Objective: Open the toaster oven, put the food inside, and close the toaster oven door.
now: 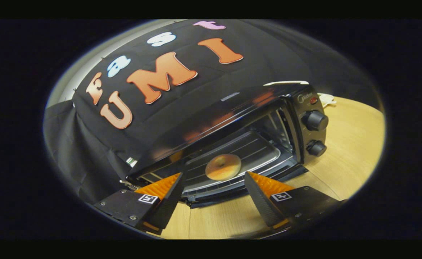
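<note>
My hand-held gripper (212, 189) hangs wide and empty; with the bagel (223, 167) inside the toaster oven (232, 136), I should lift its door (211, 124) shut evenly.

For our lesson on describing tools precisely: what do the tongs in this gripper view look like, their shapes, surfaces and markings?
The tongs are two wedge-shaped fingers that taper toward their tips, each with a ribbed top face. Behind each finger sits a flat dark mounting block with small screws. Each block carries a square white tag with a black pattern. No cables are visible.
</note>
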A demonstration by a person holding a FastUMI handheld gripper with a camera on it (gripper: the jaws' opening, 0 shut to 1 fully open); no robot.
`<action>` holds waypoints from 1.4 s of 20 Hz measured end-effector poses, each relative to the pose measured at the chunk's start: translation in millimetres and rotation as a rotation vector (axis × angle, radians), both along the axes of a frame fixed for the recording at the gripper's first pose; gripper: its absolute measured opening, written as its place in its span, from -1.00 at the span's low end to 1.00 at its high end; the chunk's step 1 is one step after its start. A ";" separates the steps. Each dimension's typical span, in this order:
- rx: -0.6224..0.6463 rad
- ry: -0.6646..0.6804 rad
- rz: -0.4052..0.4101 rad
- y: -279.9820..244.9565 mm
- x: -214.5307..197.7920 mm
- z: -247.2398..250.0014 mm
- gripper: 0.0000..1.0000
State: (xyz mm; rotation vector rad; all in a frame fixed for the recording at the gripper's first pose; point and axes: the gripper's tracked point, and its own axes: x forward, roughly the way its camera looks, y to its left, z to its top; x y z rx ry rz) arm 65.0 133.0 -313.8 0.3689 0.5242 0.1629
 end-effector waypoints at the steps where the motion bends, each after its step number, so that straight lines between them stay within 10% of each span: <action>1: -0.020 -0.008 0.009 -2.4 -7.9 3.4 0.96; 17: -0.435 0.059 0.128 -53.1 -145.1 -41.2 0.97; 28: -0.530 0.134 0.161 -56.2 -152.2 -85.5 0.98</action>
